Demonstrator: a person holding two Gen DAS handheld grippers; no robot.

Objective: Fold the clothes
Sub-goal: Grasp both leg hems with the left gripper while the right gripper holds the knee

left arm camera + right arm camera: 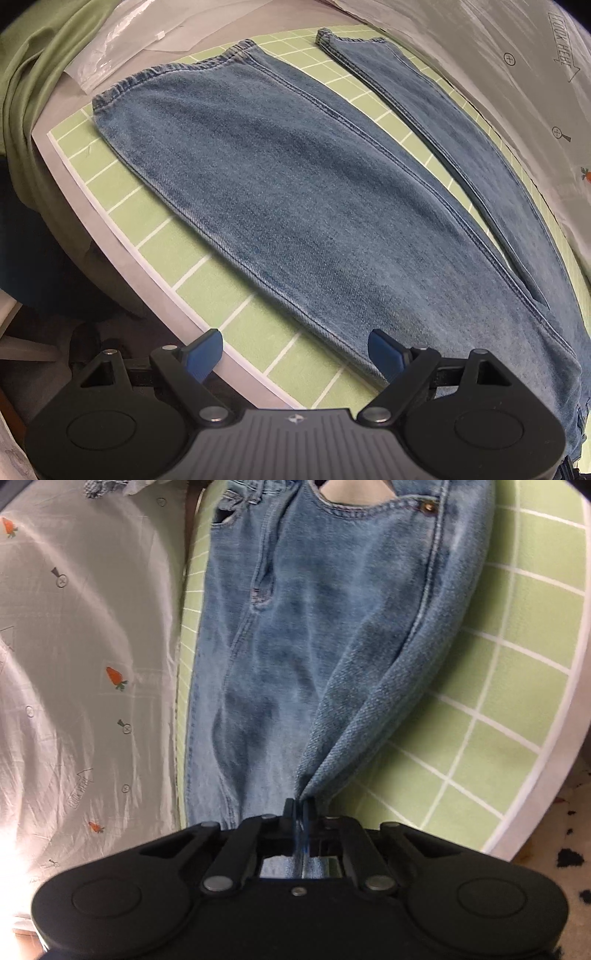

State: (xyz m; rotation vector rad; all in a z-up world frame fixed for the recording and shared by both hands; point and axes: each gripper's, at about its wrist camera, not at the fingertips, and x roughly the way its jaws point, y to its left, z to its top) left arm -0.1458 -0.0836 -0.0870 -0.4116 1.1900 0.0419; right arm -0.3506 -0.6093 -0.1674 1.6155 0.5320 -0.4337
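Note:
A pair of blue jeans (295, 184) lies flat on a green grid mat (155, 229), legs spread toward the far hems. My left gripper (295, 354) is open and empty, hovering over the near edge of the wide leg. In the right wrist view the jeans (314, 609) show their waist, pockets and fly at the far end. My right gripper (299, 808) is shut on a pinched fold of the jeans' side edge, lifting it slightly off the mat (498, 720).
A white sheet with carrot prints (85, 646) lies along one side of the mat, also in the left wrist view (517, 74). A green cloth (26, 74) and a clear plastic bag (122, 48) lie past the hems. The mat's white edge (554, 738) drops off to the floor.

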